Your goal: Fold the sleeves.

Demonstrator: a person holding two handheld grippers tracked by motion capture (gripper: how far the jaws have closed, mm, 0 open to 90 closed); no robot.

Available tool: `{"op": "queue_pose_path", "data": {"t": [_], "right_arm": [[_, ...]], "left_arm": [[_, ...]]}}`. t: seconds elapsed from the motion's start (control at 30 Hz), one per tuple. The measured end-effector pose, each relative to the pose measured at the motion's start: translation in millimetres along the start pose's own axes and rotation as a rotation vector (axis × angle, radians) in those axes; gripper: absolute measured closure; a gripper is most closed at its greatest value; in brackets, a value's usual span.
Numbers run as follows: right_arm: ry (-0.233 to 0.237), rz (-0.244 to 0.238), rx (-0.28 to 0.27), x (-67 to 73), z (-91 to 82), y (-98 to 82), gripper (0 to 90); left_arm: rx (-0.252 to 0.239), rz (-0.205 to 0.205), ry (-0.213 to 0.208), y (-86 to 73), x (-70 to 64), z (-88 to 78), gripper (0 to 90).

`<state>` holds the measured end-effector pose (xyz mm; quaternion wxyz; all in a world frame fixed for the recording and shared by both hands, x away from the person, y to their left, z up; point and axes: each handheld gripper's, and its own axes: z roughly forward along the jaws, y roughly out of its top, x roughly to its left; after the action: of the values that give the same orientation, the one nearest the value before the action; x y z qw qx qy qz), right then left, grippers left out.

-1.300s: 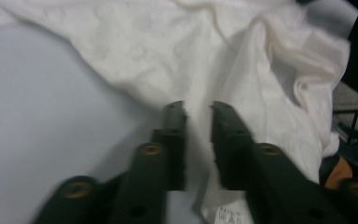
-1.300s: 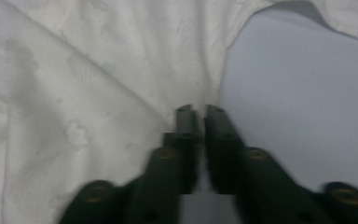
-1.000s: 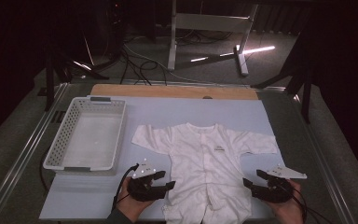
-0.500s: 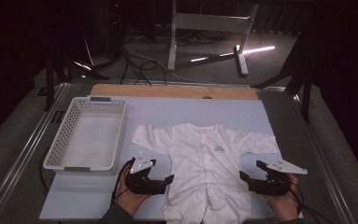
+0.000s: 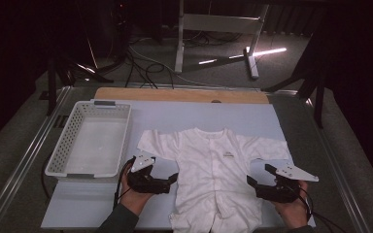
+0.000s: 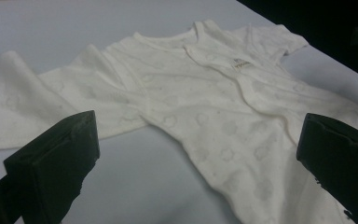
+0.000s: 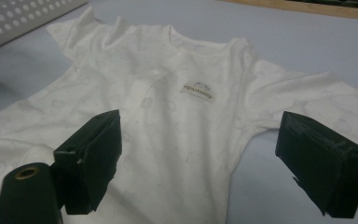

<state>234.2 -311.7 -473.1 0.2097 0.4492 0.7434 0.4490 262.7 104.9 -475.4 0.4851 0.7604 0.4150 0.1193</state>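
White baby garment (image 5: 215, 179), spread flat front-up on pale blue mat (image 5: 175, 114), sleeves out, small chest label.

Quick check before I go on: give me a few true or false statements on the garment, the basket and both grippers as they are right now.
1. The white baby garment lies spread flat on the table, front up. True.
2. The white basket holds a folded cloth. False: it is empty.
3. The left gripper is open, its fingers wide apart. True.
4. The right gripper is shut on a sleeve. False: it is open and grips nothing.
5. The basket sits on the garment's right side in the high view. False: it sits to its left.
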Motion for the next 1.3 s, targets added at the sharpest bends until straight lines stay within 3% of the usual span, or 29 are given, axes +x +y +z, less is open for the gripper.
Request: {"op": "queue_pose_path", "data": {"t": [0.13,0.4,0.67,0.9,1.13,1.3], "right_arm": [[-0.007,0.001,-0.006,0.0,-0.9,-0.6,14.4],[-0.017,0.012,-0.022,0.8,-3.0,-4.3,14.5],[-0.018,0.018,-0.015,0.1,-2.1,-7.0,14.5],[-0.022,0.02,-0.012,-1.2,-1.9,-7.8,14.5],[-0.018,0.014,-0.01,-0.7,-1.6,-8.1,14.4],[-0.013,0.013,-0.005,0.0,-1.4,-8.1,14.5]], "left_arm": [[-0.016,-0.001,0.012,3.8,2.4,1.0,0.2],[-0.076,-0.032,0.083,28.2,14.4,9.1,0.3],[-0.079,-0.045,0.123,40.2,23.9,27.7,0.3],[-0.064,-0.061,0.141,43.9,35.0,42.0,2.8],[0.009,-0.083,0.17,45.3,45.9,56.0,5.8],[0.033,-0.072,0.175,45.1,46.9,62.5,6.7]]}}
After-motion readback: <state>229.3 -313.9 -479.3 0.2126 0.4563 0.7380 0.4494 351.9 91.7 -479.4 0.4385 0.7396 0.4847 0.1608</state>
